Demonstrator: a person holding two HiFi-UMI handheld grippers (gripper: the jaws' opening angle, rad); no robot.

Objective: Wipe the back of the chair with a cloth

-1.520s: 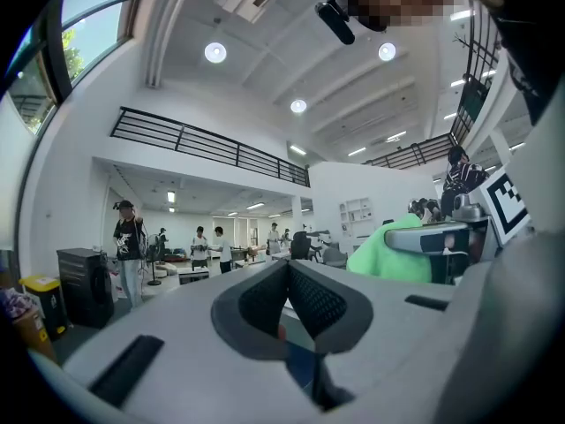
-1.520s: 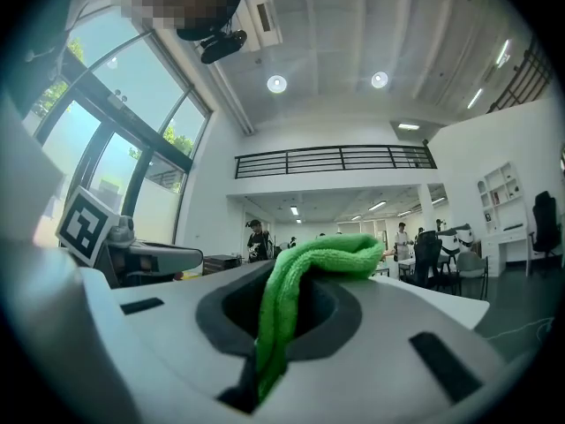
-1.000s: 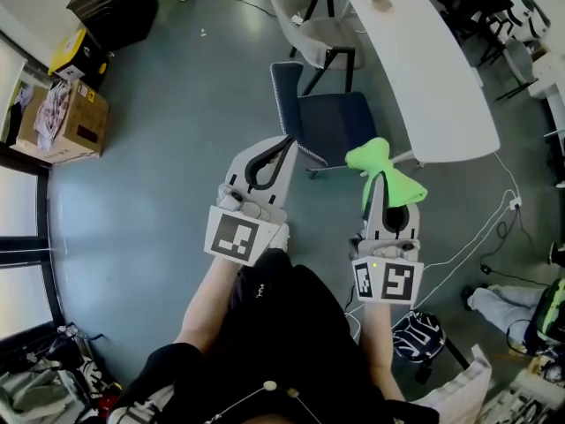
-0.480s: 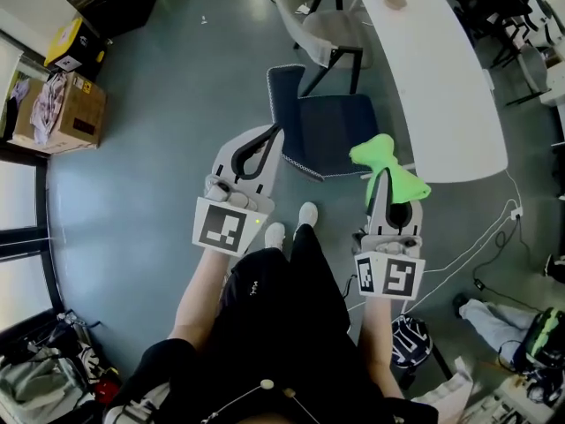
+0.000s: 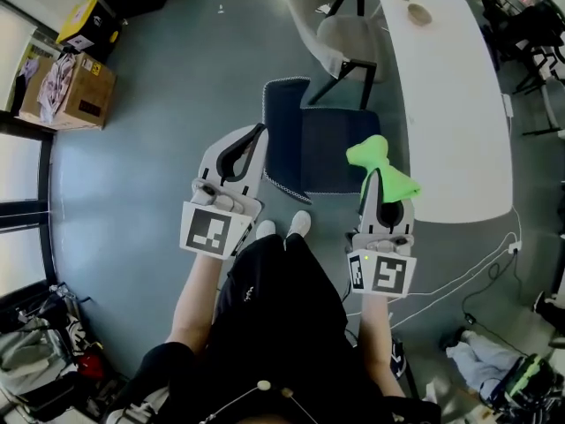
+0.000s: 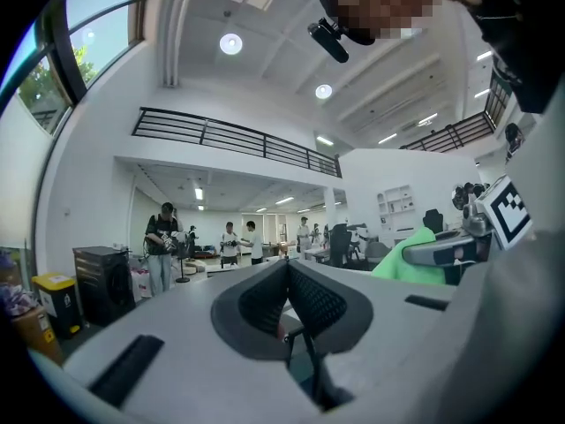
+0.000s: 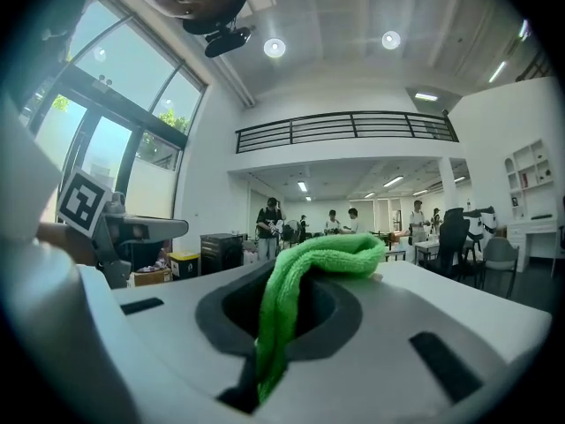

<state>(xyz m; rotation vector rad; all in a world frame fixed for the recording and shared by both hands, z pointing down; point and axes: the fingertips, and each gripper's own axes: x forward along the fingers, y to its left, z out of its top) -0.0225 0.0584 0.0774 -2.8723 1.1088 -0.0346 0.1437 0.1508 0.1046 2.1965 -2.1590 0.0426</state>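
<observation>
Against the window wall at upper left, an open cardboard box [image 5: 78, 95] holds crumpled pale stuff I cannot identify. A small bowl [image 5: 422, 13] sits on the white table [image 5: 459, 131]. The bright green, fluffy cloth [image 5: 378, 159] is pinched in the right gripper [image 5: 378, 184], bunched at its tips above the dark blue chair [image 5: 331, 153]. The left gripper [image 5: 259, 136] is pressed together, empty, beside the chair's back.

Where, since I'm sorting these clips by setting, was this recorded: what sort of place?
Probably an open-plan office or lab hall: a long white table beside a dark blue chair, a railed mezzanine overhead, and people standing among desks further back.
</observation>
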